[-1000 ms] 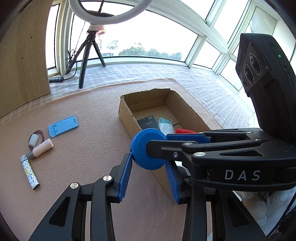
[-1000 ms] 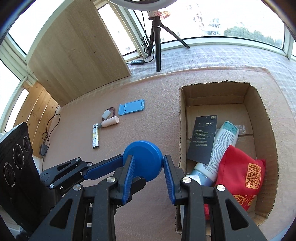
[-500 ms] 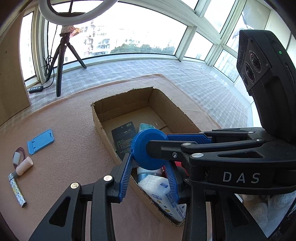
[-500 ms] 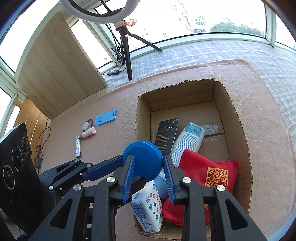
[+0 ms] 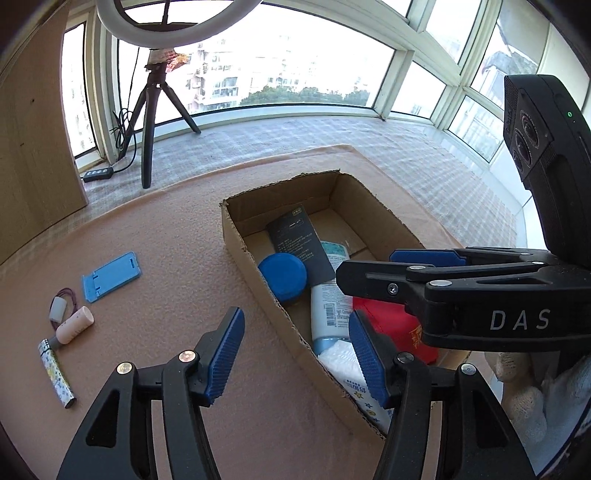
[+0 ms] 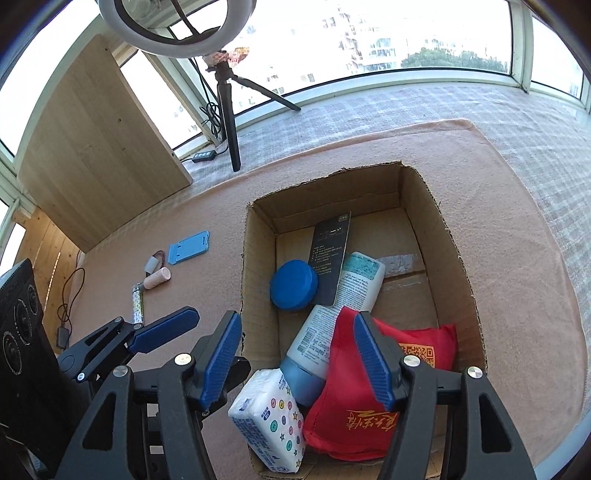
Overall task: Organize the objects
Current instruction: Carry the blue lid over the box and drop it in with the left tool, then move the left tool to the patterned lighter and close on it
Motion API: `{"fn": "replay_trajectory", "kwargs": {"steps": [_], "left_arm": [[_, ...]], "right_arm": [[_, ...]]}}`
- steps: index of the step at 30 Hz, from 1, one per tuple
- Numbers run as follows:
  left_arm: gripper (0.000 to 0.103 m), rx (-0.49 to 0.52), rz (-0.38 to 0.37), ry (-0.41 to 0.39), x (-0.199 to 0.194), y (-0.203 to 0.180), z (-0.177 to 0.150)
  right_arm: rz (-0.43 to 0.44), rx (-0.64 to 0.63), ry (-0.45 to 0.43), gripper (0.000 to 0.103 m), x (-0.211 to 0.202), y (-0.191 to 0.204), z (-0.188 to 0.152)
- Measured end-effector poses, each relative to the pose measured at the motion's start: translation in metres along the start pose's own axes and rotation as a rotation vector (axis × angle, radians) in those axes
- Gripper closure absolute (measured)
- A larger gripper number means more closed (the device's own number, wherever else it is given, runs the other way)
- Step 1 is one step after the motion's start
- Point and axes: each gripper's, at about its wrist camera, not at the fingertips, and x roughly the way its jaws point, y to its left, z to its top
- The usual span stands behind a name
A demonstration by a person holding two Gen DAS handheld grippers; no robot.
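Five items fill one cardboard box [image 6: 460, 258].

Red pouch [image 5: 391, 325] largely hidden behind the right gripper [image 5: 373, 264]; tissue pack [image 5: 351, 373] partly behind a blue finger pad [image 5: 365, 358]. Ring light [image 6: 177, 22] cropped at top edge. Black card [image 6: 330, 258] text illegible.

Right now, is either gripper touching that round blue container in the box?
Apart. The right wrist view shows the round blue container lying in the cardboard box, clear of the right gripper; the left gripper, jaws just opened too, holds nothing.
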Motion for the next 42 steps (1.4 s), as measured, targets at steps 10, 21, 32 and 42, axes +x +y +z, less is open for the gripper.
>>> {"fn": "replay_trajectory", "kwargs": {"steps": [10,21,32,42], "left_arm": [[0.04,-0.098,0.047,0.007,-0.018,0.047,-0.022],[0.04,-0.316,0.216,0.013,-0.044,0.146,-0.056],[0.041,-0.449,0.348,0.048,-0.034,0.219,-0.069],[0.045,-0.478,0.357,0.066,-0.026,0.232,-0.069]], "right_arm": [[0.039,-0.013,-0.002,0.044,0.002,0.024,-0.001],[0.13,-0.036,0.048,0.044,0.012,0.065,-0.023],[0.158,-0.086,0.085,0.044,0.028,0.098,-0.033],[0.156,-0.107,0.086,0.044,0.035,0.109,-0.033]]}}
